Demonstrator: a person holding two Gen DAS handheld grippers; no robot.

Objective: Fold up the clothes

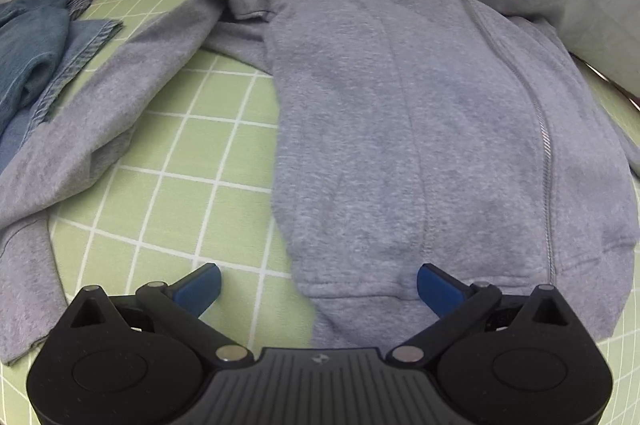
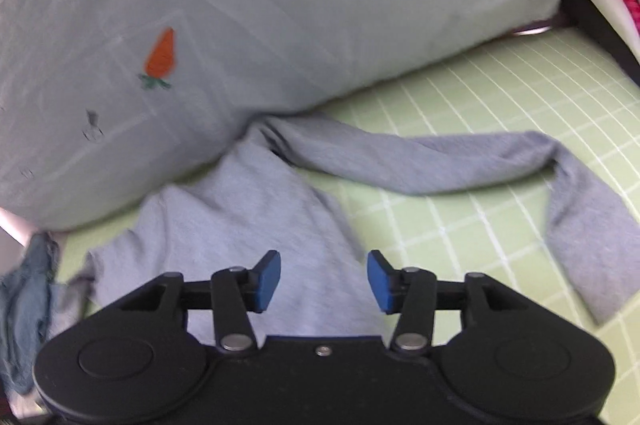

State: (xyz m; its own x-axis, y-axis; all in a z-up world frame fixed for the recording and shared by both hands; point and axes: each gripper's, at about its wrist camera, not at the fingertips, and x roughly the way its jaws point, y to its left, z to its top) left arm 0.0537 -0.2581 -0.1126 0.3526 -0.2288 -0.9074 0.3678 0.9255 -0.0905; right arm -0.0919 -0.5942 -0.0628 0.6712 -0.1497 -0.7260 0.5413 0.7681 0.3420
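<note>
With both my grippers spread wide and empty, left gripper (image 1: pixel 319 289) hovers over the grey hoodie's (image 1: pixel 420 129) hem; right gripper (image 2: pixel 324 285) above its body, flat on the green grid mat (image 1: pixel 192 161), pillow (image 2: pixel 280 5) behind.

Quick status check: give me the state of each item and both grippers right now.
Grey zip hoodie: spread flat, unfolded, zipped.
Left sleeve: stretched outward.
Right sleeve: out, bent.
Denim garment: crumpled beside hoodie.
Left gripper: open, empty.
Right gripper: open, empty.

Pillow (image 2: pixel 280 5) behind, jeans (image 1: pixel 36 45) leftward; mat (image 2: pixel 500 97) rightward.
</note>
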